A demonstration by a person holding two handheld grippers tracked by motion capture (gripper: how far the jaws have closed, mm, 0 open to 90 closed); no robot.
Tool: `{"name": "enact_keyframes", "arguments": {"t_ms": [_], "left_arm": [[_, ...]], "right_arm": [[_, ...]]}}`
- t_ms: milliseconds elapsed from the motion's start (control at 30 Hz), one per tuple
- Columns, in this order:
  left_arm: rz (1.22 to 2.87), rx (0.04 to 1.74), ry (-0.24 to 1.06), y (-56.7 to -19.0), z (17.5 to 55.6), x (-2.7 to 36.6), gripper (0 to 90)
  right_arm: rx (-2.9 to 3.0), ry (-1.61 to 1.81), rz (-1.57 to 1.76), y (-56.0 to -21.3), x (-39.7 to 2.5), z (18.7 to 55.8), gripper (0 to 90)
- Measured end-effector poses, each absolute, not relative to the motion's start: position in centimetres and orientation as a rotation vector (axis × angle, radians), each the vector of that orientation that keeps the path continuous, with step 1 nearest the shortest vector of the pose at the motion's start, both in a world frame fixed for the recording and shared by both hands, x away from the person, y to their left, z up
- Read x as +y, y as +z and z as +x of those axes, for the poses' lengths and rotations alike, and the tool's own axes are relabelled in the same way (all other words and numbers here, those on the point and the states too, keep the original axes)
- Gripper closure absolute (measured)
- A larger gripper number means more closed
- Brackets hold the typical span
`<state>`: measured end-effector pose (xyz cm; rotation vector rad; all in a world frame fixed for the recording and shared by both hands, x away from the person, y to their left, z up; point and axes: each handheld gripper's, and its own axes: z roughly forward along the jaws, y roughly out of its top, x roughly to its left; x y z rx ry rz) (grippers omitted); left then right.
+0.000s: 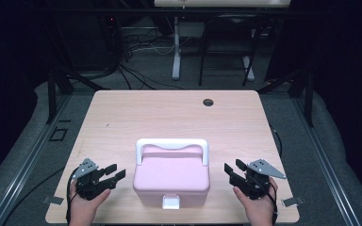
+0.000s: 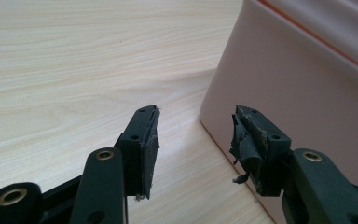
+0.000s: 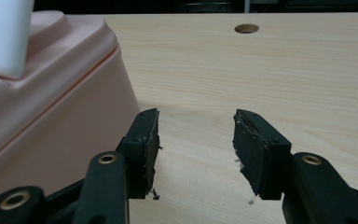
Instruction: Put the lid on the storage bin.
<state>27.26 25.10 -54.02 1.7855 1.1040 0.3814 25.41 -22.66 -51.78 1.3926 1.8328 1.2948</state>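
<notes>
A pink lidded box (image 1: 172,176) with a white handle (image 1: 172,143) and a white front latch (image 1: 171,202) stands near the table's front edge, lid down. My left gripper (image 1: 114,173) rests open to the box's left, its jaws aimed at the box's side wall (image 2: 298,93) with nothing between them (image 2: 196,140). To the box's right my right gripper (image 1: 232,168) is open too, a short gap from the box. In the right gripper view the box (image 3: 51,93) and its handle post (image 3: 7,37) sit at the left, beside the empty jaws (image 3: 196,140).
The light wooden table (image 1: 169,113) has a round cable hole (image 1: 208,102) at the back right, also seen as a hole (image 3: 246,28) in the right gripper view. Black frame posts and cables stand beyond the table's far edge.
</notes>
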Motion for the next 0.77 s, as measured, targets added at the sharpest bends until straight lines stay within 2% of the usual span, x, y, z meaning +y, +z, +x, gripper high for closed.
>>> {"name": "enact_keyframes", "arguments": {"t_ms": [767], "left_arm": [[1.84, 1.095, 0.353, -55.3, 27.7, 24.1, 49.7]], "right_arm": [[1.886, 1.243, 1.407, -53.9, -22.3, 25.6, 50.0]]}}
